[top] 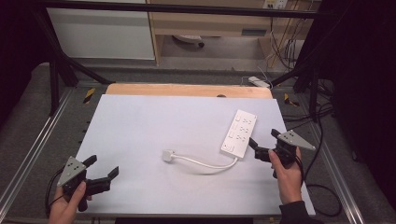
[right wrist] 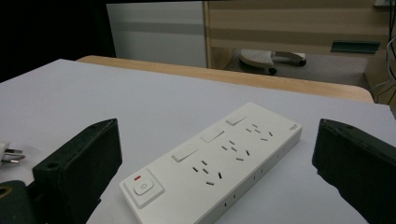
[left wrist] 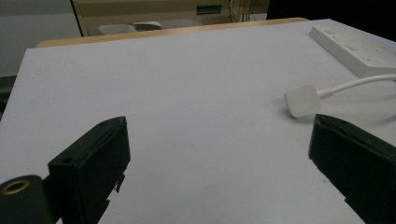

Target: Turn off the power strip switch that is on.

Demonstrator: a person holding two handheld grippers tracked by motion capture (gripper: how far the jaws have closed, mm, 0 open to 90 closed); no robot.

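Note:
A white power strip [top: 239, 132] [right wrist: 215, 163] [left wrist: 355, 49] lies on the white table top [top: 154, 135] at the right, with several sockets and a switch at its near end. Its white cord [top: 205, 163] curls left to a white plug [top: 168, 155] [left wrist: 302, 100] [right wrist: 7, 155] resting flat mid-table. My right gripper [top: 263, 141] [right wrist: 217, 179], held in a hand, stands open just right of the strip's near end. My left gripper [top: 102, 166] [left wrist: 219, 172] is open at the front left corner, nothing between its jaws, the plug well to its right.
A wooden board edge [top: 187, 89] runs along the table's far side. Black frame bars [top: 56, 70] stand at both back corners. A second white strip [top: 259, 82] and cables [top: 280, 46] lie on the floor beyond. A wooden cabinet [top: 210, 21] stands at the back.

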